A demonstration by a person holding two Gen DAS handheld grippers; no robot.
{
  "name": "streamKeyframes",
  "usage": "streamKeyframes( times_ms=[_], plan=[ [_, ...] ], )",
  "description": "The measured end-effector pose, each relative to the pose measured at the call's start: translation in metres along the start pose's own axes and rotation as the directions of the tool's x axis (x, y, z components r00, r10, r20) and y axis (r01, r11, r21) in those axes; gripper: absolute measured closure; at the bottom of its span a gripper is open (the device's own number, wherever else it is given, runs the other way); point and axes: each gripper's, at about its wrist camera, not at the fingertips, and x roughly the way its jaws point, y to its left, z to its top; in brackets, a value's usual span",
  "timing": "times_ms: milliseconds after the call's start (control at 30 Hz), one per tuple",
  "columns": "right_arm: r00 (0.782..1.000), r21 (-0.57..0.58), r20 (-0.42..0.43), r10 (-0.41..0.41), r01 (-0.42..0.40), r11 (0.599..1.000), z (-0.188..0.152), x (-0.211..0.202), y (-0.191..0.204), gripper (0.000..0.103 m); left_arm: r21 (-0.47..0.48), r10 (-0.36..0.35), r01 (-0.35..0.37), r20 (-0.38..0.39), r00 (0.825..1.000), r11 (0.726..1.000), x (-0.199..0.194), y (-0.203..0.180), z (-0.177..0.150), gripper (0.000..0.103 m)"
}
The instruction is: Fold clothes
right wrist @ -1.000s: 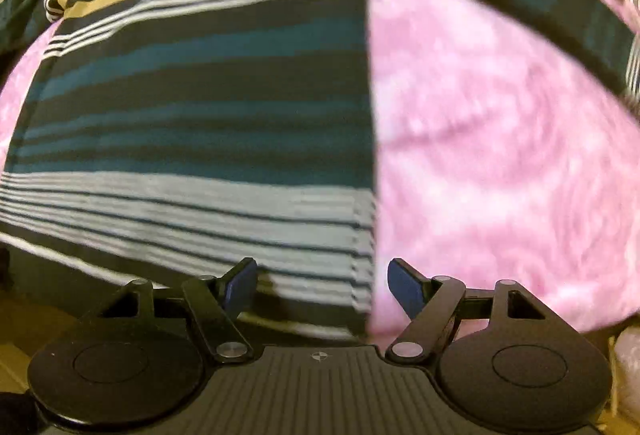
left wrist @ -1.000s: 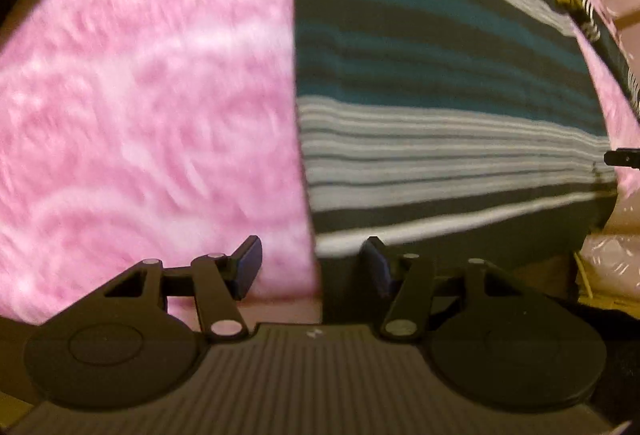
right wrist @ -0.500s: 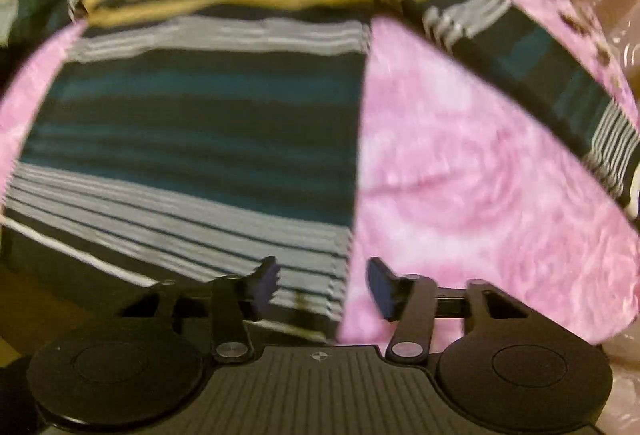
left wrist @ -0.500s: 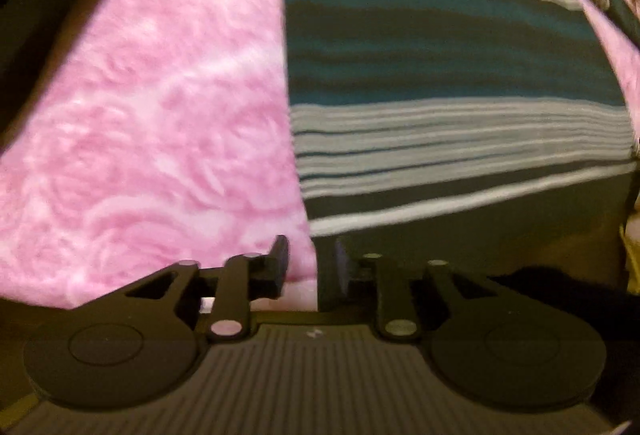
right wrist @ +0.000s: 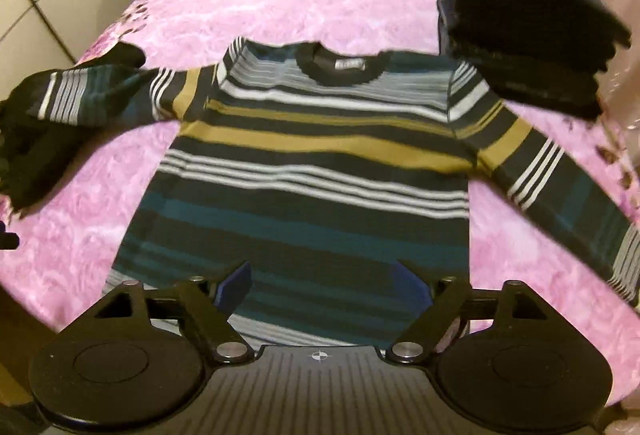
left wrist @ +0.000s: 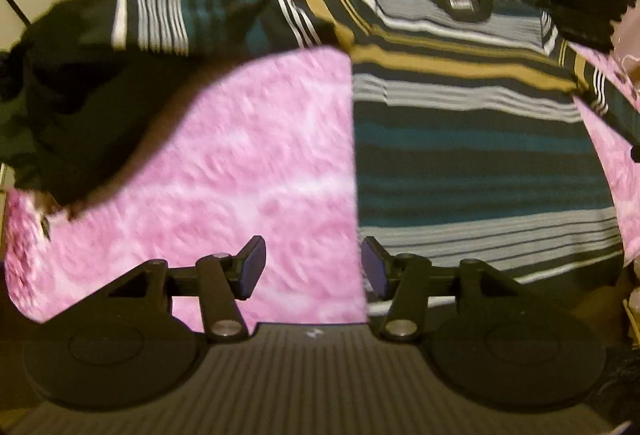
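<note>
both jaws have just been opening and hold nothing: left gripper [left wrist: 311, 265] gapes partway, right gripper [right wrist: 322, 289] wide. striped sweater [right wrist: 316, 163] lies flat on the pink bedspread [right wrist: 320, 3], sleeves spread, ready for folding.

Left tool [left wrist: 312, 267] at lower centre of its frame, jaws just widened, partly apart, nothing between them. Right tool [right wrist: 324, 285] likewise lower centre, jaws just widened, spread broad, empty
</note>
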Motion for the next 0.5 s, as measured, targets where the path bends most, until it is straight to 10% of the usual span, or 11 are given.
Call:
streamKeyframes(
  times_ms=[500],
  plan=[
    [0.983, 0.263, -0.068, -0.171, 0.183, 0.947, -0.017, -0.027, 0.054, 0.009, 0.273, -0.216, 0.210, -0.010, 0.976, 0.939, 0.019, -0.008, 0.062, 0.022]
  ],
)
